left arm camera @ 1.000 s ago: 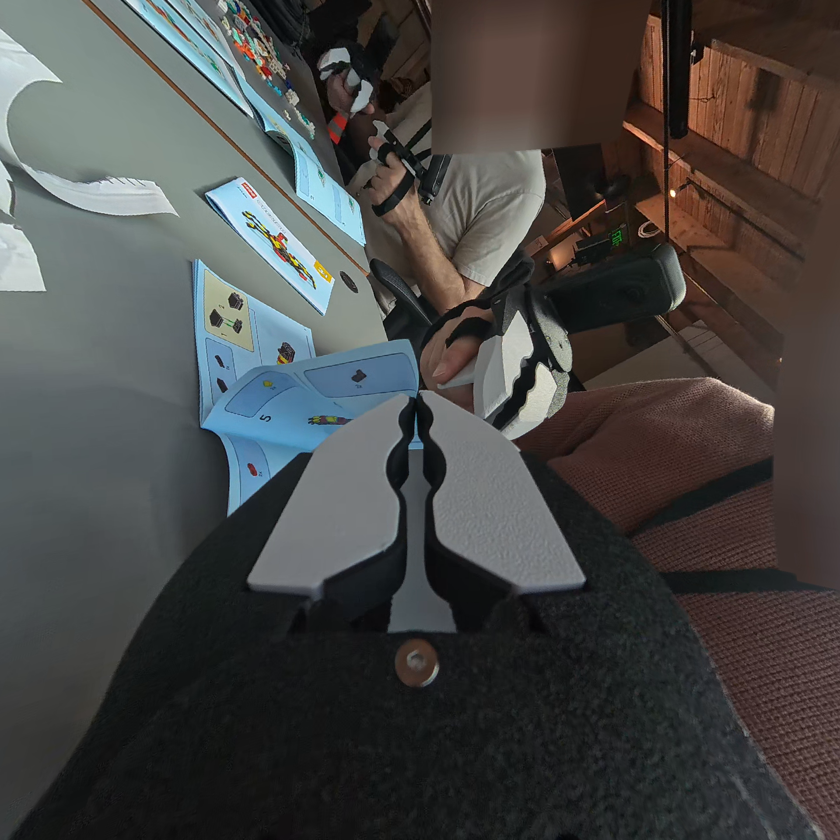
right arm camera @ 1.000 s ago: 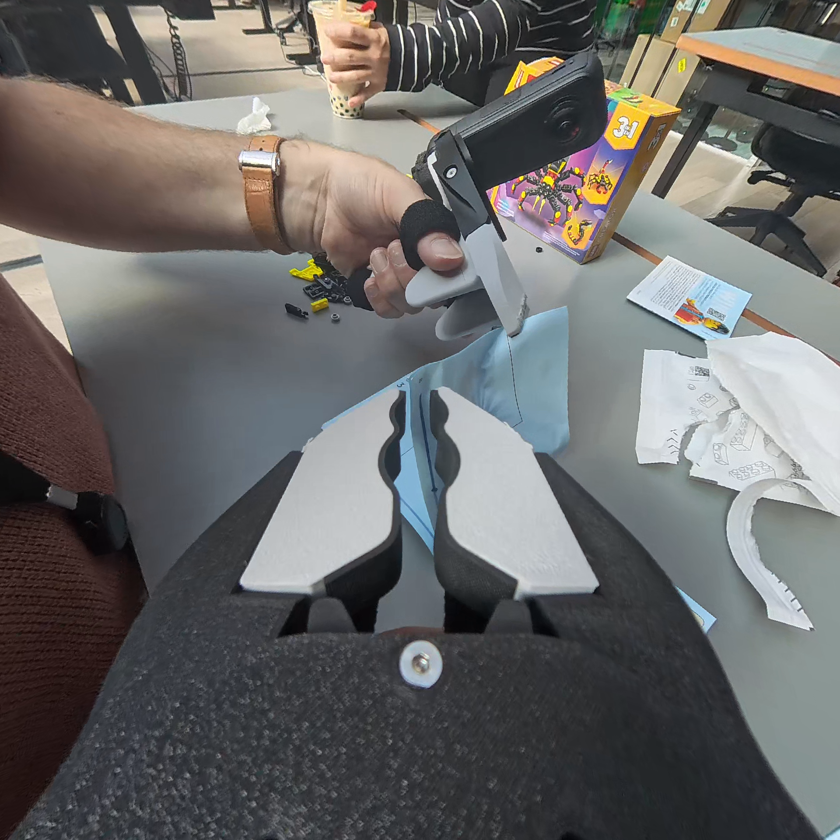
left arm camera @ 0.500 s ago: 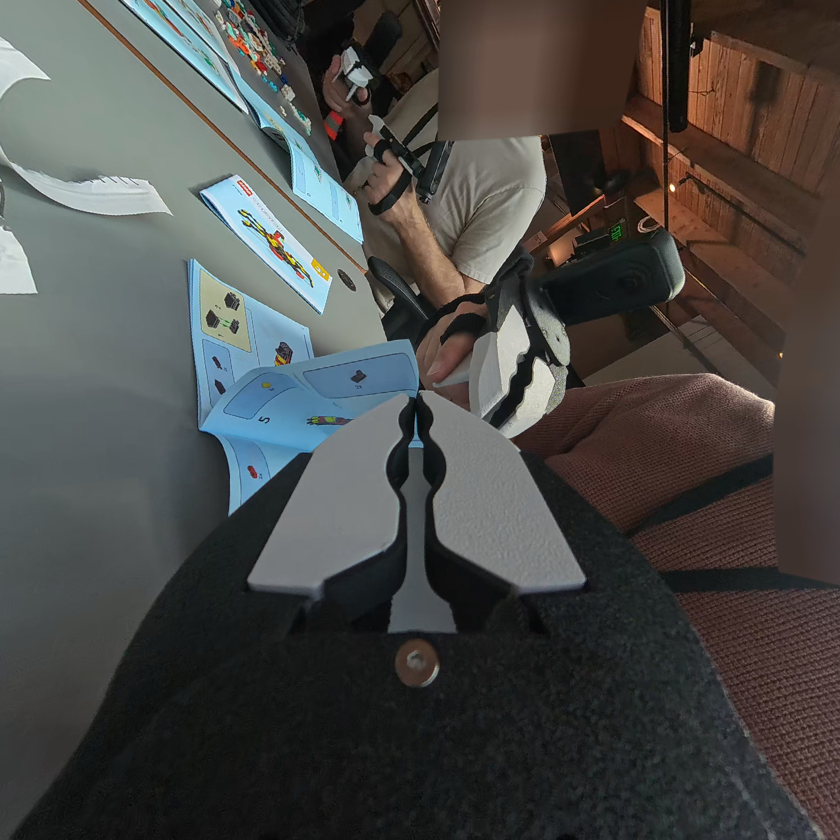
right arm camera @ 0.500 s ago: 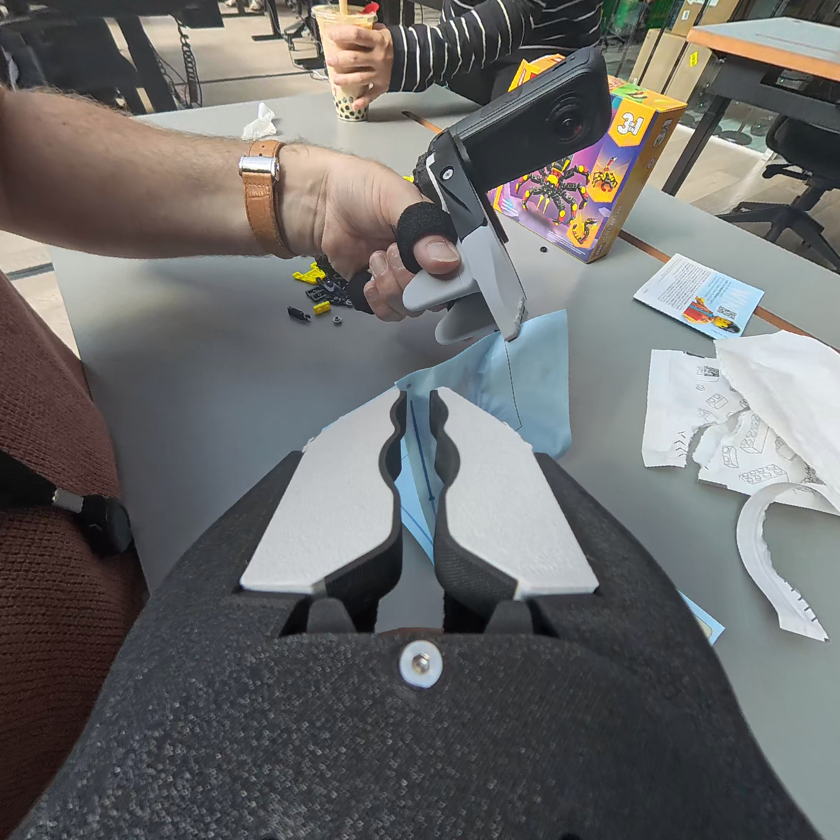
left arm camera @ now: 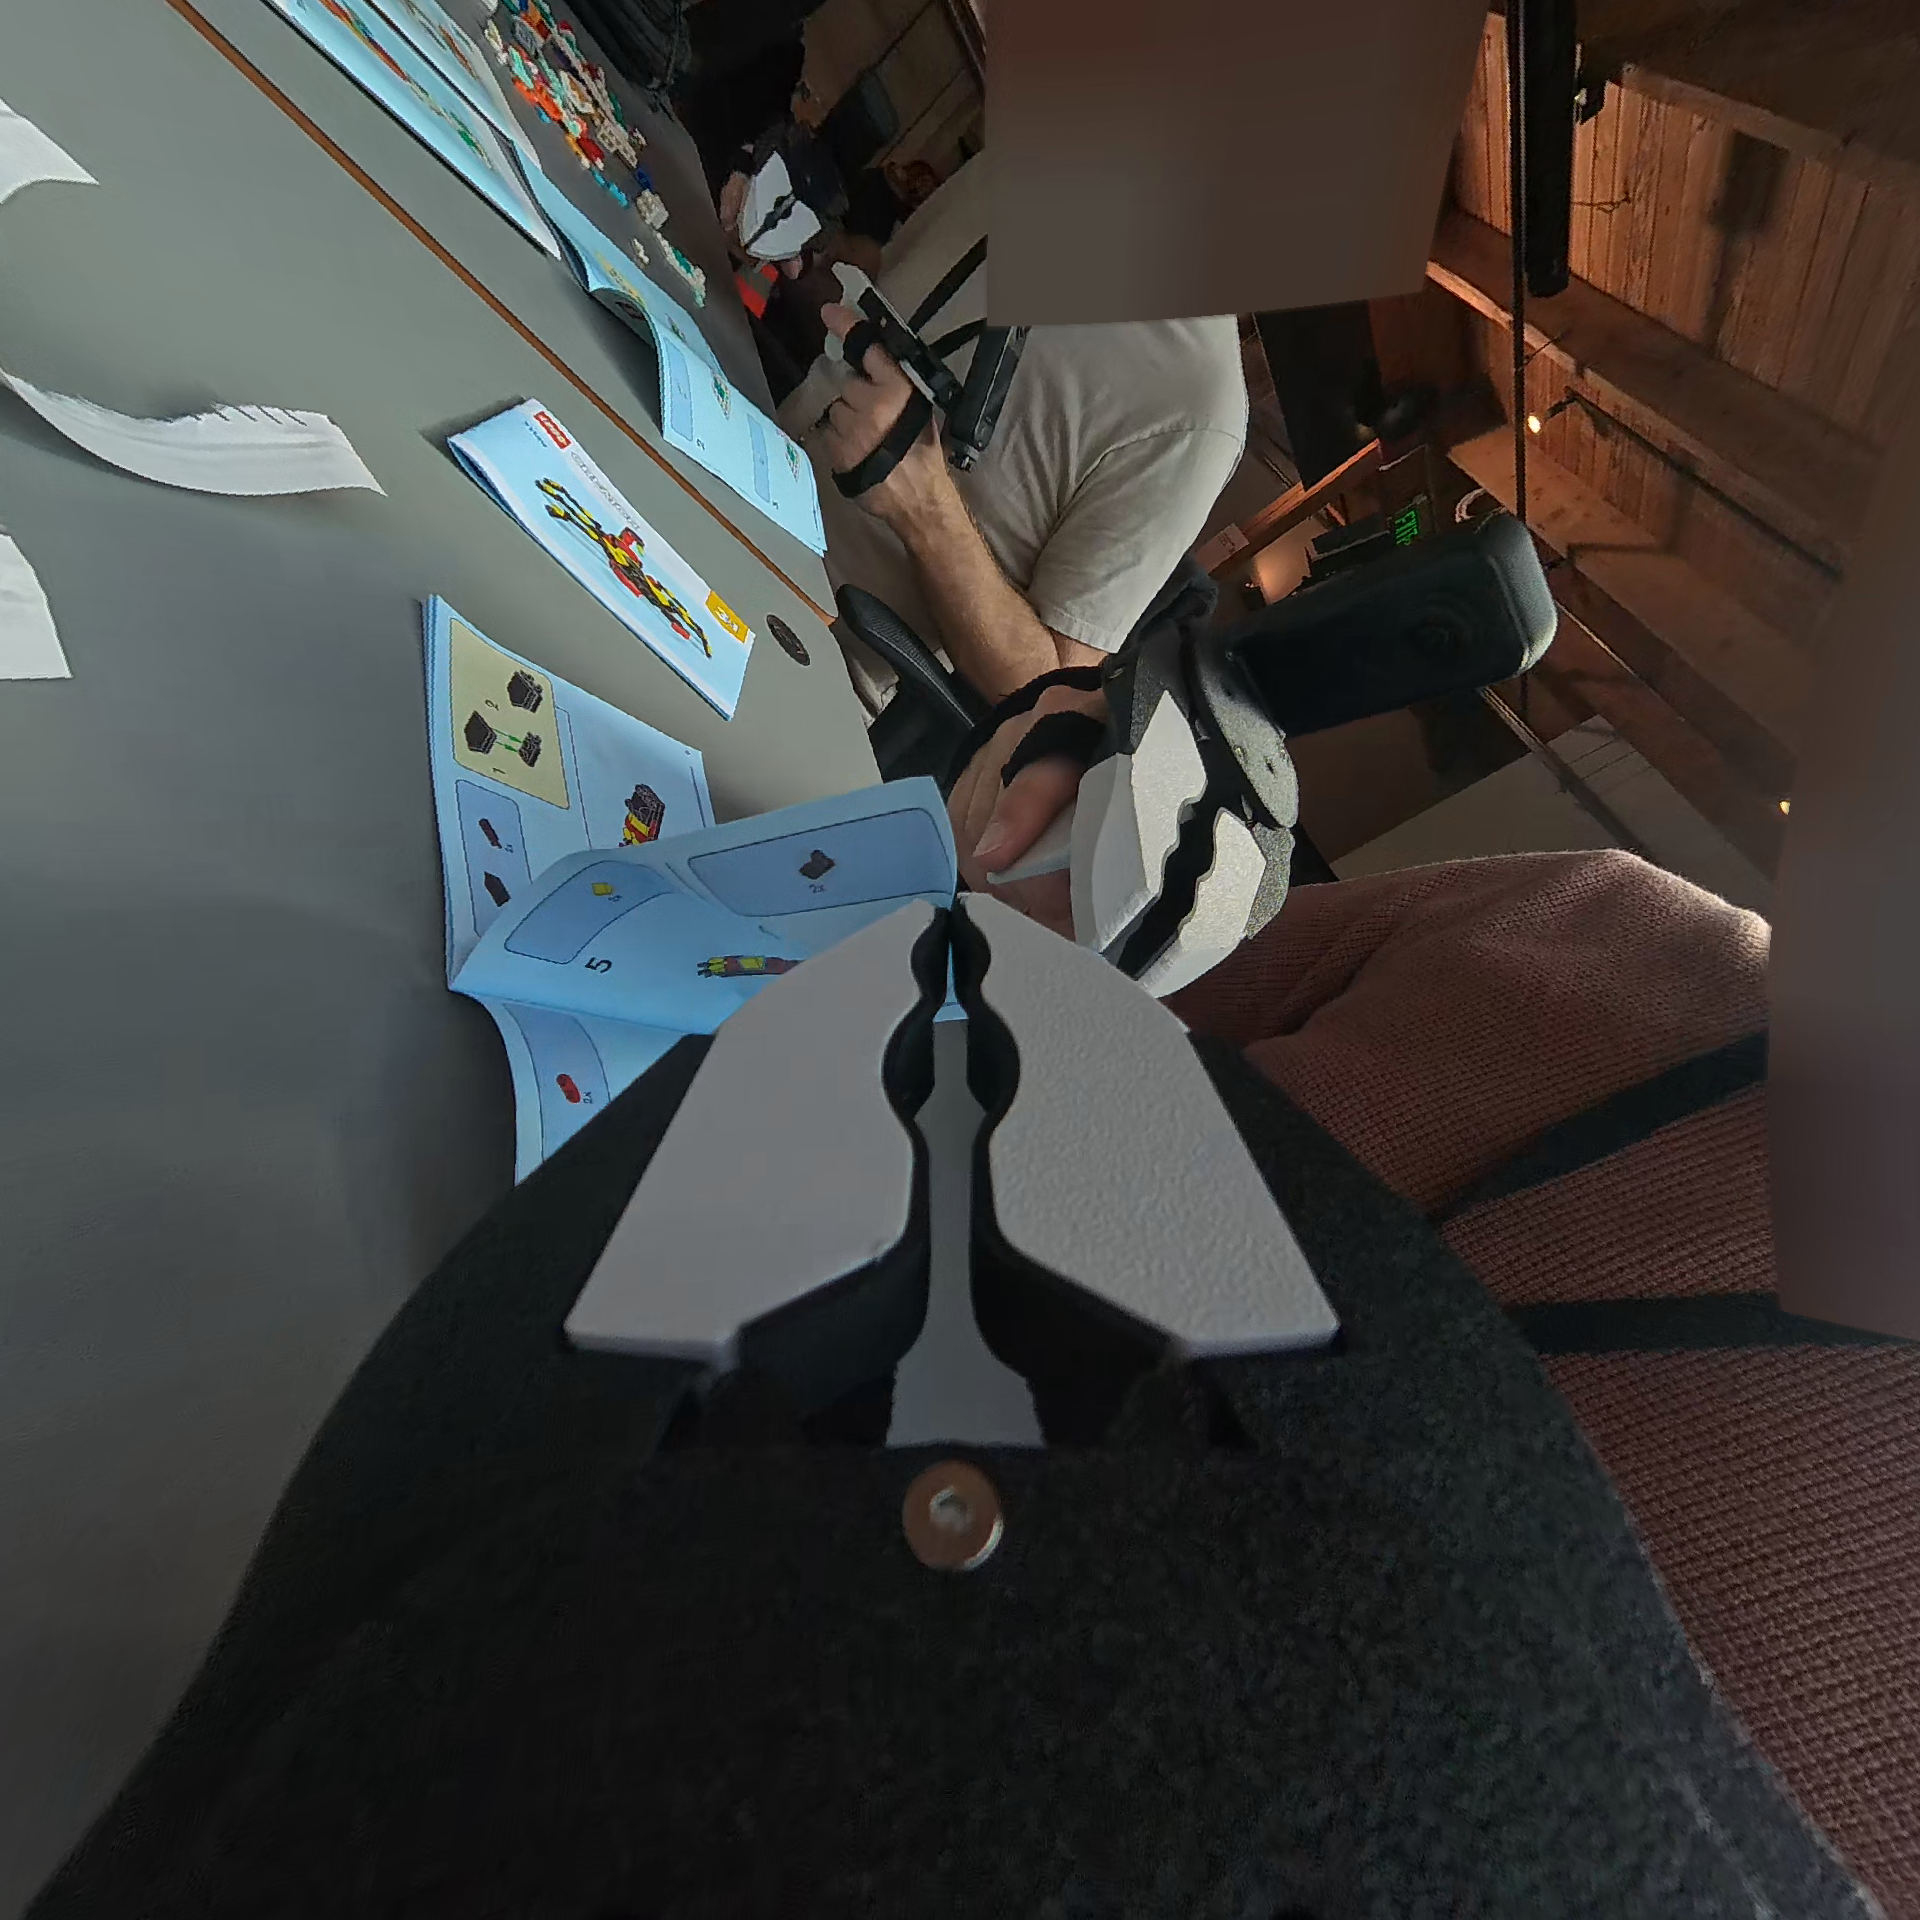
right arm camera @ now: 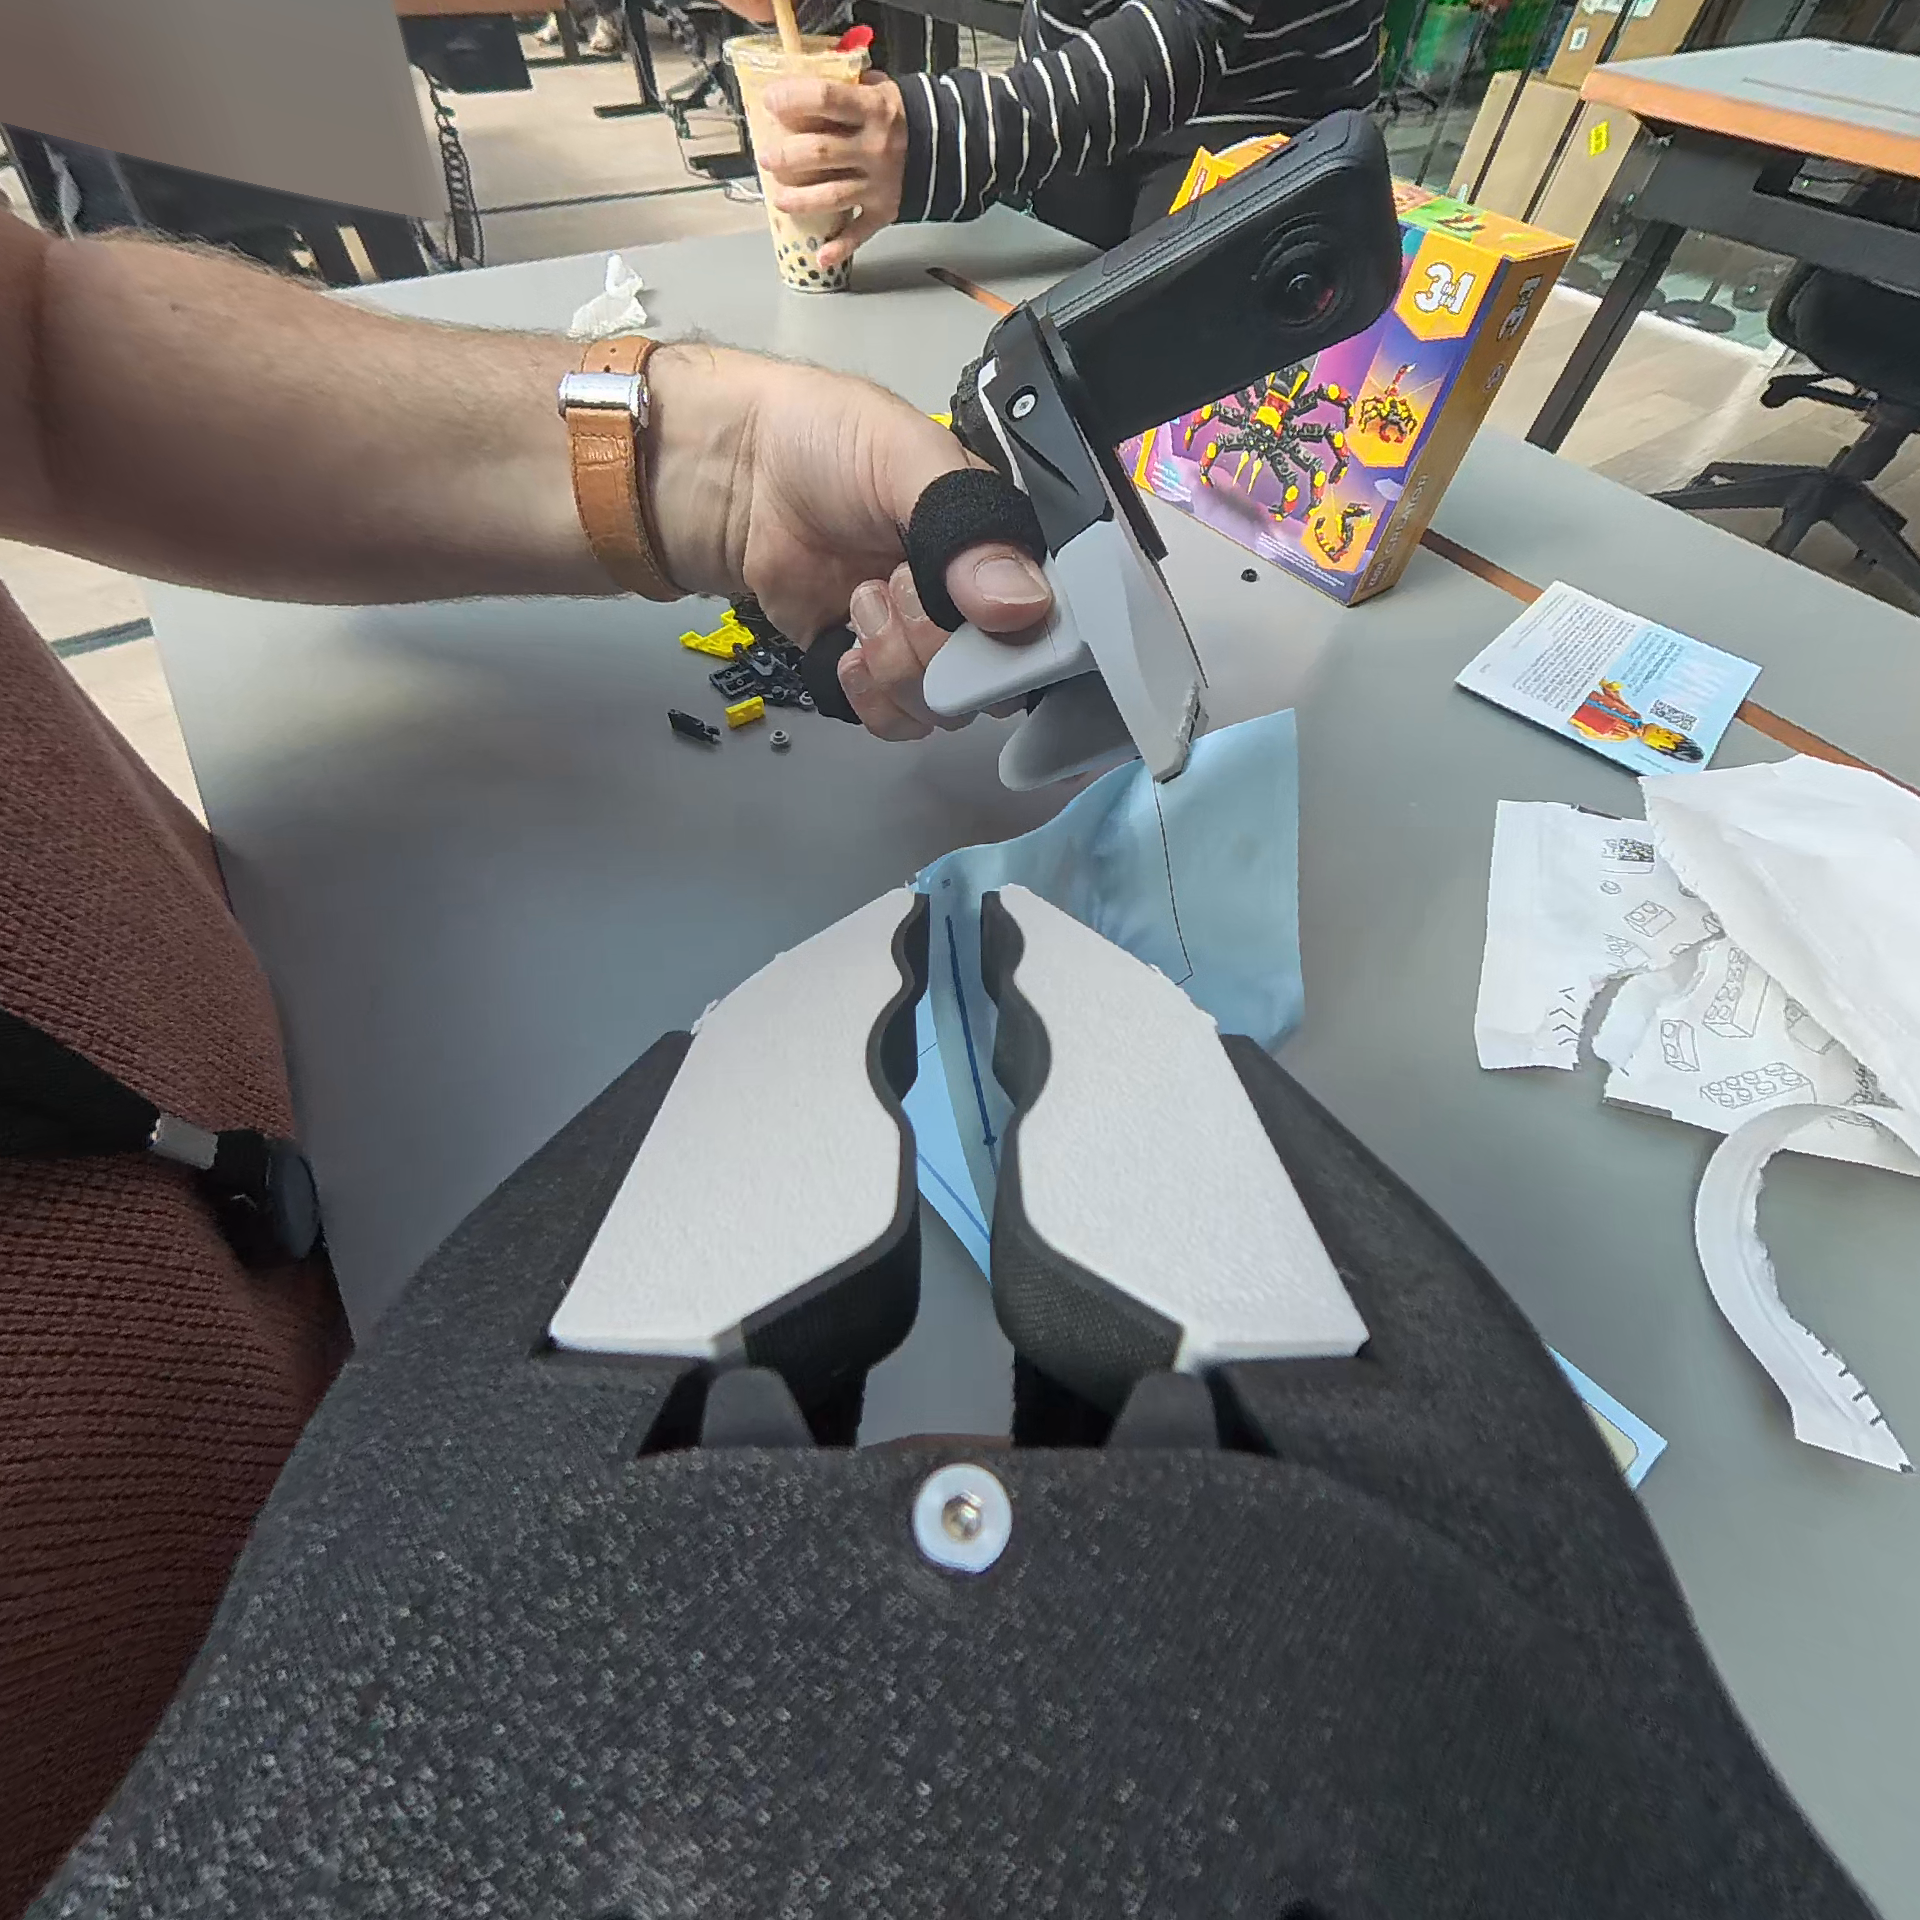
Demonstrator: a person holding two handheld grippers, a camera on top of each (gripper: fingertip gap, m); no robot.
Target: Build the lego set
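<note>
A light-blue instruction booklet [left arm camera: 520, 748] lies open on the grey table [right arm camera: 468, 831]. My left gripper [left arm camera: 951, 912] is shut on the top edge of one lifted page [left arm camera: 790, 873]; the right wrist view shows its tips [right arm camera: 1169, 758] pinching that page [right arm camera: 1226, 831], which stands up from the table. My right gripper [right arm camera: 951, 899] hovers just in front of the page with its fingers a narrow gap apart and nothing in them; it also shows in the left wrist view [left arm camera: 1138, 951]. Small black and yellow lego pieces [right arm camera: 743, 675] lie behind the left hand.
The purple and yellow lego box [right arm camera: 1351, 416] stands at the back. Torn white paper bags [right arm camera: 1714, 987] and a leaflet [right arm camera: 1610, 675] lie to the right. A second booklet [left arm camera: 613, 551] lies farther along. Other people sit at the table, one with a drink cup [right arm camera: 805, 156]. Some 6 cm of space lies between my two pairs of fingers.
Almost nothing. My left gripper keeps its hold on the page at about the same height. The person at the back has raised the drink cup.
</note>
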